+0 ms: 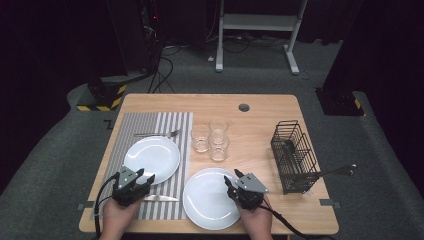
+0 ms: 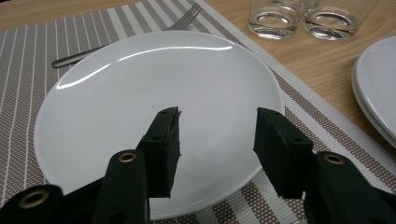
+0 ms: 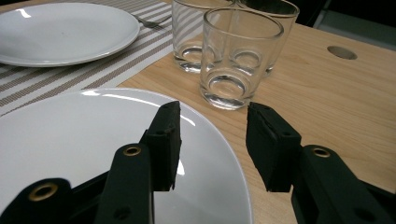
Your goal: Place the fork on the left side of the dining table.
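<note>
Left gripper [image 2: 217, 135]: jaws apart, nothing between them, over round white plate [image 2: 140, 93] on striped placemat [image 2: 28, 56].
Right gripper [image 3: 212, 135]: jaws apart, empty, over second round white plate [image 3: 70, 140] on wooden table [image 3: 327, 93].
Clear glass tumblers [image 3: 238, 56]: just beyond that plate.

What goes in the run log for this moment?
left gripper: open over mat plate | right gripper: open over bare-table plate, facing glasses | nothing held
</note>
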The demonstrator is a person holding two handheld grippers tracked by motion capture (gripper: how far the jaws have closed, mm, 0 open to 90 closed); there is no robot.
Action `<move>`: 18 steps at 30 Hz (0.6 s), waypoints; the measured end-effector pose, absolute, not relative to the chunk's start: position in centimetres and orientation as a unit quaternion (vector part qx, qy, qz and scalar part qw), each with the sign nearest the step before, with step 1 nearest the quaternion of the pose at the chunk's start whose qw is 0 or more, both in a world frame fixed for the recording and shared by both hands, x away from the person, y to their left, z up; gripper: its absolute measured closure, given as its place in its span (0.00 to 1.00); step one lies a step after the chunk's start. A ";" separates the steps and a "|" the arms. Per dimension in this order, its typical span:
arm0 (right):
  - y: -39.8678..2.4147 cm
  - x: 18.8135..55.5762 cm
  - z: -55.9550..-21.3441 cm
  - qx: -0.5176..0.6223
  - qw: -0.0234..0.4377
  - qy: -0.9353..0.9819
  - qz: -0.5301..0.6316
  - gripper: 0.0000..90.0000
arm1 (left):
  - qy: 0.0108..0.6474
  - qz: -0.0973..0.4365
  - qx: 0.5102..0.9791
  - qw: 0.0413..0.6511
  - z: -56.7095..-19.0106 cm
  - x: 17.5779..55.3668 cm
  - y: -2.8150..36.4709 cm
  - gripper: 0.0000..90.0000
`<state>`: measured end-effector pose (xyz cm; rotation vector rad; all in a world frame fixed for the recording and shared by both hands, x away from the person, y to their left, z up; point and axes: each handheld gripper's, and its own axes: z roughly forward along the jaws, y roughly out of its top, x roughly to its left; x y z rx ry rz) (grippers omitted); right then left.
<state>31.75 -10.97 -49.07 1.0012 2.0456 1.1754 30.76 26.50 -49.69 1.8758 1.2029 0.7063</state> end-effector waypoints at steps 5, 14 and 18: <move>-10.5 32.1 -48.8 0.371 0.284 0.773 0.430 0.58 | 0.476 0.273 0.739 0.391 -49.7 30.9 26.5 0.54; -9.8 32.6 -48.4 0.377 0.273 0.774 0.428 0.49 | 0.478 0.272 0.741 0.385 -49.9 30.9 26.6 0.53; -9.7 32.7 -48.3 0.377 0.278 0.774 0.426 0.46 | 0.478 0.271 0.740 0.388 -49.9 30.8 26.5 0.53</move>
